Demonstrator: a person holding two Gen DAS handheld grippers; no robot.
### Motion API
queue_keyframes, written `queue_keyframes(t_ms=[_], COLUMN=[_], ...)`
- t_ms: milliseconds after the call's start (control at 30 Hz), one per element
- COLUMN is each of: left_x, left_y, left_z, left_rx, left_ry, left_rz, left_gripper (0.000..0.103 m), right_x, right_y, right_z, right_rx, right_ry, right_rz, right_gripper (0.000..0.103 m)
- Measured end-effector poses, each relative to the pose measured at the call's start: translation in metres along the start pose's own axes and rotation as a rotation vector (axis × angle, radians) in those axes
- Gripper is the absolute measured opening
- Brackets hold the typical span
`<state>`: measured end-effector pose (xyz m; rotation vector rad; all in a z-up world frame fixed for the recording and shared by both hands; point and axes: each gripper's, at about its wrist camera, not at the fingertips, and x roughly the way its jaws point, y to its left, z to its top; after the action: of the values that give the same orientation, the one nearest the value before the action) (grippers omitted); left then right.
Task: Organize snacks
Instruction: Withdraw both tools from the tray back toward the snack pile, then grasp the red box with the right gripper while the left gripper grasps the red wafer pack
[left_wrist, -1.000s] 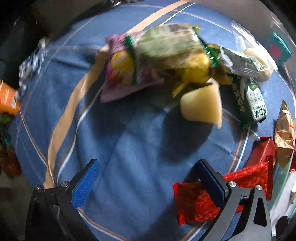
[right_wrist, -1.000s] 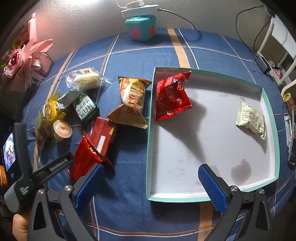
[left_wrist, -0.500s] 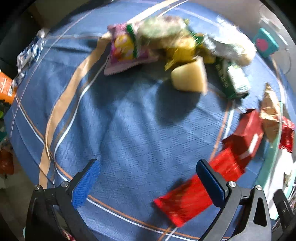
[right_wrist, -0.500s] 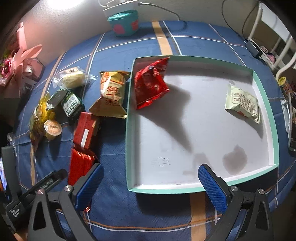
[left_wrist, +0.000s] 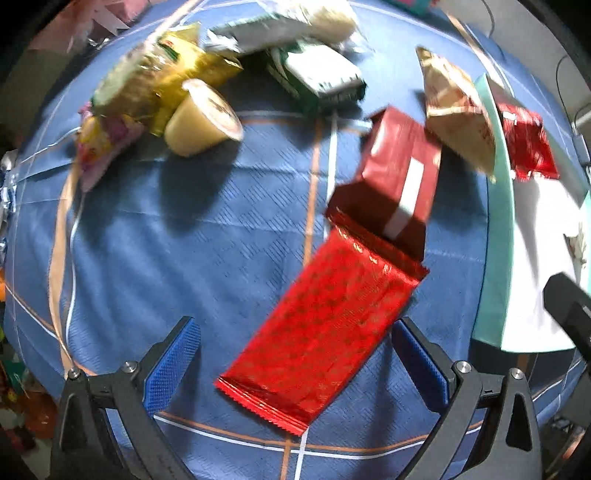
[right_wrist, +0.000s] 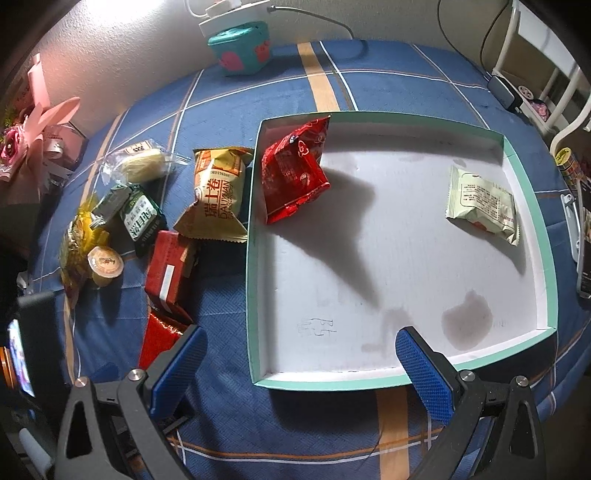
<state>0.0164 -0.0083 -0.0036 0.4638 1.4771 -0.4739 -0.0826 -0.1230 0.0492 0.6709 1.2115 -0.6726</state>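
Flat red foil packet (left_wrist: 325, 325) on the blue checked table (left_wrist: 192, 236), long axis diagonal, near end between the spread blue pads of the left hand-held gripper (left_wrist: 295, 365), far end tucked under the dark red box (left_wrist: 399, 173). Left hand-held gripper released, holding nothing, pads clear of the crinkled, glossy wrapper. Beyond the box, a pillow-shaped tan snack bag (left_wrist: 458, 107) leaning against the teal wall of the shallow white-floored tray (left_wrist: 496, 236); farther left, a pudding cup (left_wrist: 203, 118) on its side, a green carton (left_wrist: 321, 79) and yellow wrappers (left_wrist: 173, 70), blurred. Right hand-held gripper (right_wrist: 301, 369) likewise released and empty, hovering above the tray's near edge. Inside the tray (right_wrist: 406, 384), a puffy red bag (right_wrist: 295, 170) propped in the far left corner and a pale green packet (right_wrist: 480, 203) lying flat at right.
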Motion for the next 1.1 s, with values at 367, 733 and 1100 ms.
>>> queue_keyframes(t_ms=[367,733,1100], left_x=[-0.006,-0.023,-0.032], left_y=[0.065,0.141,0.202], left_z=[0.004,-0.011,-0.010], left_rx=[-0.270,-0.415,-0.474], left_ry=[-0.026,-0.063,-0.056], left_rz=[0.042,0.017,-0.011], left_gripper=[0.103,0.103,0.103], right_x=[0.003,0.005,0.042], right_y=[0.005,0.062,0.093], right_z=[0.003,0.013,0.028], right_rx=[-0.003,-0.101,-0.108], right_ry=[-0.005,-0.063,-0.038], right_rz=[0.004,0.131,0.146], right_gripper=[0.103,0.103,0.084])
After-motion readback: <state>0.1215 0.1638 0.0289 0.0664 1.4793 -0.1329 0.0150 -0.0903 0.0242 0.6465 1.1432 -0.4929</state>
